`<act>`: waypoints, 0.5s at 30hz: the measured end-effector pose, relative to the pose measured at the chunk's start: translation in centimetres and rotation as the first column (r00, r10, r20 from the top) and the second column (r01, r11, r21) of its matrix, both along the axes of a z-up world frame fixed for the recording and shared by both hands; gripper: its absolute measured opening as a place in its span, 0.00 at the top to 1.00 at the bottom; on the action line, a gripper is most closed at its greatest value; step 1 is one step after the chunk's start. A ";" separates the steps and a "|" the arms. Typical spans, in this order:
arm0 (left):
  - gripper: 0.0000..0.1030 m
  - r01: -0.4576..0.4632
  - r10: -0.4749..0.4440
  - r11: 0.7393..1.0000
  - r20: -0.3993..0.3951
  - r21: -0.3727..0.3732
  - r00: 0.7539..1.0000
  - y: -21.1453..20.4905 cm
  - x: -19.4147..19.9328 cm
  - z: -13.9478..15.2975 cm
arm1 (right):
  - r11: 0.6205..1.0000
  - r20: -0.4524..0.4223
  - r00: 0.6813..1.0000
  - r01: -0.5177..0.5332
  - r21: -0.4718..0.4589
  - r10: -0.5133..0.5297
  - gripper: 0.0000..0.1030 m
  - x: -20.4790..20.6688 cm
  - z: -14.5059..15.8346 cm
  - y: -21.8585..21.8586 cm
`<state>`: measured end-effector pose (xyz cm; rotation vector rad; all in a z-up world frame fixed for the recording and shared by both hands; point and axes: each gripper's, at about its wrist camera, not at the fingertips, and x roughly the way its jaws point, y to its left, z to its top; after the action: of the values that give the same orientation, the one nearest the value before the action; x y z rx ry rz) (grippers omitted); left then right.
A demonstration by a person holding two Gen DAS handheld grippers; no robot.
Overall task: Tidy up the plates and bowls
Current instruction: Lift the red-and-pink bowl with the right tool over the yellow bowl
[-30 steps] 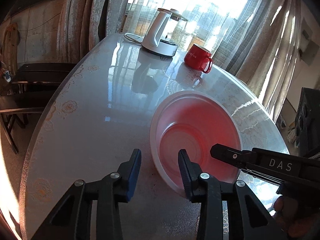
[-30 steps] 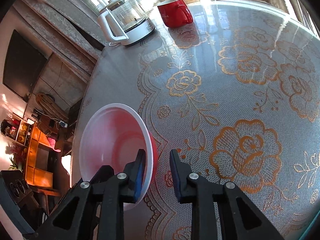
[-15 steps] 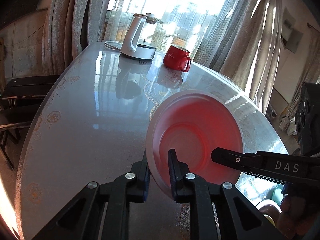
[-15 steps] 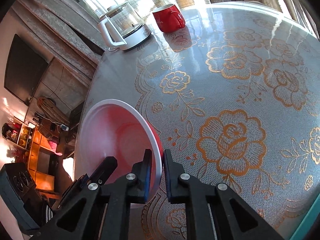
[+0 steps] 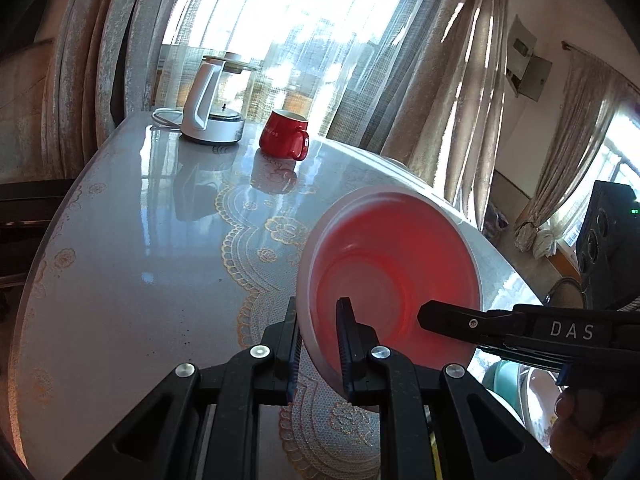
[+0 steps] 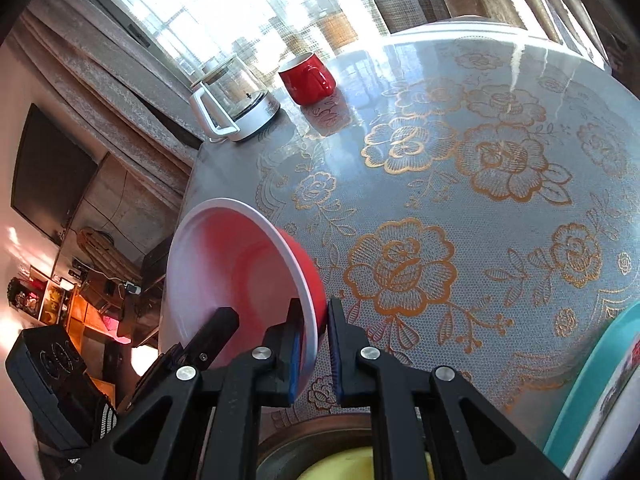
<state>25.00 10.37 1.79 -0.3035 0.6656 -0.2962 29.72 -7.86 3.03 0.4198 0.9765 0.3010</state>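
A red bowl (image 5: 392,264) with a white inside is held tilted above the table by both grippers. My left gripper (image 5: 320,344) is shut on its near rim. My right gripper (image 6: 314,344) is shut on the opposite rim of the same bowl (image 6: 228,272); its finger shows in the left wrist view (image 5: 452,318). A brown-rimmed dish with yellow inside (image 6: 320,448) lies just below the right gripper. A teal-rimmed plate (image 6: 592,384) sits at the lower right and also shows in the left wrist view (image 5: 504,376).
A glass kettle on a white base (image 5: 212,112) and a red mug (image 5: 284,140) stand at the far end of the round table (image 5: 120,240), which carries a gold-flowered lace cloth (image 6: 460,208). Curtains and windows lie behind. A black speaker (image 5: 608,240) stands to the right.
The left gripper has closed on the bowl's rim. The right gripper has tightened on the other rim. Both have lifted the bowl off the table and tilted it.
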 end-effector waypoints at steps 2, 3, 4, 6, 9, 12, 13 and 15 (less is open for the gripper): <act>0.84 0.022 -0.022 1.000 0.009 -0.006 1.000 -0.4 -0.4 0.4 | 1.000 0.018 1.000 0.013 0.005 -0.013 0.89 -0.8 0.4 -0.6; 0.84 0.034 -0.034 0.999 0.016 -0.011 0.999 -0.5 -0.9 0.6 | 1.000 0.023 0.999 0.022 0.012 -0.023 0.89 -1.2 0.6 -0.9; 0.84 0.044 -0.043 0.999 0.021 -0.014 0.999 -0.7 -1.1 0.8 | 0.999 0.024 0.999 0.031 0.020 -0.032 0.89 -1.6 0.8 -1.3; 0.84 0.066 -0.065 0.998 0.028 -0.021 0.997 -1.1 -1.5 1.2 | 0.998 0.026 0.999 0.044 0.041 -0.046 0.89 -2.3 0.9 -2.0; 0.84 0.096 -0.095 0.995 0.041 -0.024 0.995 -1.8 -2.4 1.6 | 0.996 0.033 0.997 0.062 0.065 -0.064 0.89 -3.8 1.4 -3.3; 0.84 0.131 -0.131 0.991 0.057 -0.004 0.990 -2.9 -3.6 1.9 | 0.994 0.045 0.996 0.074 0.077 -0.078 0.88 -5.2 1.9 -4.2; 0.84 0.143 -0.144 0.990 0.066 0.012 0.987 -3.4 -3.9 2.1 | 0.994 0.048 0.995 0.078 0.078 -0.082 0.88 -5.7 2.0 -4.6; 0.84 0.169 -0.172 0.985 0.079 0.040 0.982 -4.2 -4.6 2.3 | 0.993 0.049 0.995 0.088 0.083 -0.092 0.88 -6.5 1.9 -5.3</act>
<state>20.36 6.14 4.05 -0.2016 0.6161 -0.4585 23.27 -13.19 4.94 0.5256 0.8932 0.2693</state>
